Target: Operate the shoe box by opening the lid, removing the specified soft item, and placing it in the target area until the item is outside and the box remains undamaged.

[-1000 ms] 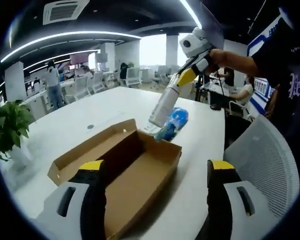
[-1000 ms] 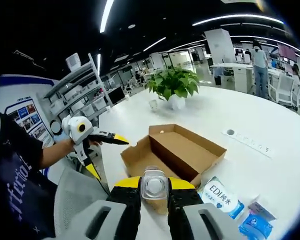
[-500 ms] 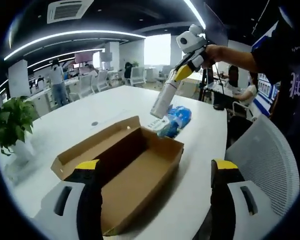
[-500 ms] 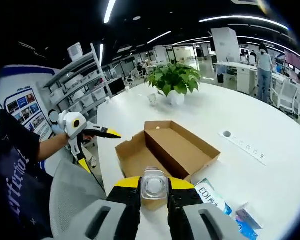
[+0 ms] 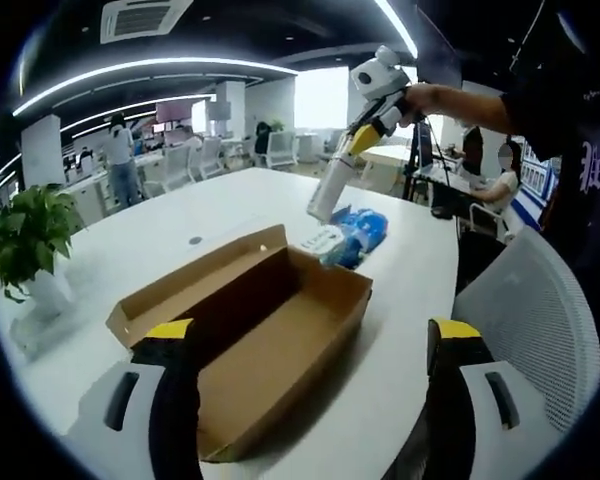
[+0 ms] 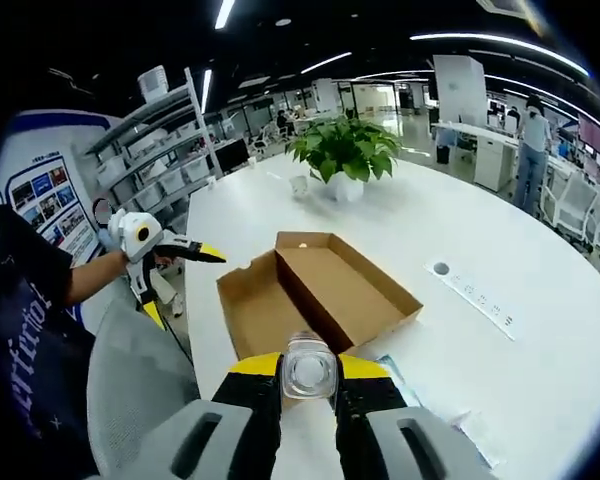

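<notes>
My left tool [image 5: 310, 385] hangs wide apart over the open shoe box [image 5: 245, 335] on the white worktop [image 5: 160, 230]. My right tool [image 6: 308, 385] grips a clear bottle [image 6: 308, 368], held above the blue soft packs [image 5: 355, 235] just beyond the box's far end.

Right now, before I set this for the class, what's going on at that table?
A person holds a gripper in each hand over a white table. The shoe box lies open and looks empty, its lid folded flat beside it. The right gripper is shut on a clear bottle, raised above blue packets lying beyond the box. The left gripper hangs open near the box, holding nothing.
</notes>
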Demonstrator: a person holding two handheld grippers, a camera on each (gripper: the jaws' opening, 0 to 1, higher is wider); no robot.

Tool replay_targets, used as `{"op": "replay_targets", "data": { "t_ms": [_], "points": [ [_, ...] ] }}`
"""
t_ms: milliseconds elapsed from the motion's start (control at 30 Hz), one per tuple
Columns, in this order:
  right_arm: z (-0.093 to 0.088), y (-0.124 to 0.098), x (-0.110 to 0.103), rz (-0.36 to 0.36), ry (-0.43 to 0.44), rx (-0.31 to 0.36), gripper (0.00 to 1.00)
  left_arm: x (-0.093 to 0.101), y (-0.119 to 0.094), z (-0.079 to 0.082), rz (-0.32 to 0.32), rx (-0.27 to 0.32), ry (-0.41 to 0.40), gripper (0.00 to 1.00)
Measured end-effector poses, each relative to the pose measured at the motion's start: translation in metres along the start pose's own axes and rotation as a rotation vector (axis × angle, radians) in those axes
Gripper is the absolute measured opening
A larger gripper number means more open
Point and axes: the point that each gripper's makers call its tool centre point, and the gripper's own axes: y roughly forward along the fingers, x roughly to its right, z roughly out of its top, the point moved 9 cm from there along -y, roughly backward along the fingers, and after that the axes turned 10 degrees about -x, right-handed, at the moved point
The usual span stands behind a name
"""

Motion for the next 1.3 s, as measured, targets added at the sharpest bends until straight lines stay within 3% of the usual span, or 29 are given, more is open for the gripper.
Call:
{"op": "replay_targets", "data": {
  "t_ms": [500,1300],
  "points": [
    [0.01,-0.002,0.023,-0.042,-0.127,-0.055,0.15,-0.001,-0.004,-0.006,0.019,-0.017,-0.009,0.93],
    [0.017,0.018,0.06,-0.101,-0.332,-0.184,0.15,-0.004,-0.012,-0.014,0.046,-0.022,-0.037,0.92]
  ]
}}
